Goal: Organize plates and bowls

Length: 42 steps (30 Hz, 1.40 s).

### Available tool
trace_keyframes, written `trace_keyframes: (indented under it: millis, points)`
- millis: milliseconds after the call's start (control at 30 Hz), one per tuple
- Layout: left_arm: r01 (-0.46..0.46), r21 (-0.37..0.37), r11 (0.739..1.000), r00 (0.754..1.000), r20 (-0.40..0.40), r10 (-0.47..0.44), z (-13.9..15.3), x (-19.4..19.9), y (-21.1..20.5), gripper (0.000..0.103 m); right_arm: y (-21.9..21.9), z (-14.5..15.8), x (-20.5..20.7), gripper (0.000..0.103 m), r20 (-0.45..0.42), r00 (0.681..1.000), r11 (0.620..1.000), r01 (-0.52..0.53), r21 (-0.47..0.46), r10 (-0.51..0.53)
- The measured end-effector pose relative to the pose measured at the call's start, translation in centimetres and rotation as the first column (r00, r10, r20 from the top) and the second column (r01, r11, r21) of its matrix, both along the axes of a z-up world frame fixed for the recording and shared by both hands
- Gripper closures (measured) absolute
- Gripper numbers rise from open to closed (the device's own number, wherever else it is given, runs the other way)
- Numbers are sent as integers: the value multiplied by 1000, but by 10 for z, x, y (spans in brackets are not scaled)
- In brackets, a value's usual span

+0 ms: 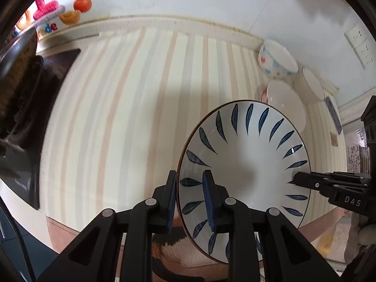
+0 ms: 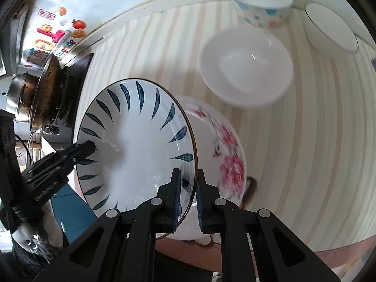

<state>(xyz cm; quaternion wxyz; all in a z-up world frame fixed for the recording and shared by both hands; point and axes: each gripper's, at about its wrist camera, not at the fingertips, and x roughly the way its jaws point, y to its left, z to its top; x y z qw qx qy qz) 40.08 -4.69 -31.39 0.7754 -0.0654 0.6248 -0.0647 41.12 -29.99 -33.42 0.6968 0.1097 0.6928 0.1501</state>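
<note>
Both tongs were clamped on one blue-leaf plate [image 1: 244,164], held tilted above the striped surface [image 1: 141,105]: the left tongs [image 1: 190,202] pinched its near rim, the right tongs [image 2: 188,202] the opposite edge — neither arm nearer. The plate lay straight ahead of each, rim running between the fingers. Beyond it sat a white bowl [image 2: 246,68], a spotted bowl [image 2: 258,4] and another white bowl [image 2: 329,28]. Only the right wrist view showed the pink-flowered bowl [image 2: 225,155] right behind the plate — the left view hid it.
</note>
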Motion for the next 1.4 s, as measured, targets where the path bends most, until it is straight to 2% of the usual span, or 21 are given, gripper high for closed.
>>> trace_keyframes:
  millis: [300, 500, 1000, 1100, 1400]
  points:
    - [44, 32, 999, 998, -47, -42, -37, -13, -25, 84, -20, -33, -18, 89, -37, 999, 999, 34, -23, -35]
    - [65, 52, 997, 996, -57, -62, -48, -16, -33, 84, -31, -40, -22, 89, -41, 998, 998, 51, -29, -52]
    - [47, 52, 998, 997, -67, -44, -61, -11, -39, 83, -26, -47, -18, 89, -37, 997, 997, 73, -27, -74]
    - [39, 48, 998, 997, -68, -36, -62, -13, -38, 83, -29, -47, -17, 85, -45, 996, 997, 82, -4, -82]
    - [-3, 23, 1000, 996, -94, 6, -64, -13, -28, 83, -34, -46, -19, 83, -59, 994, 995, 97, 38, -95]
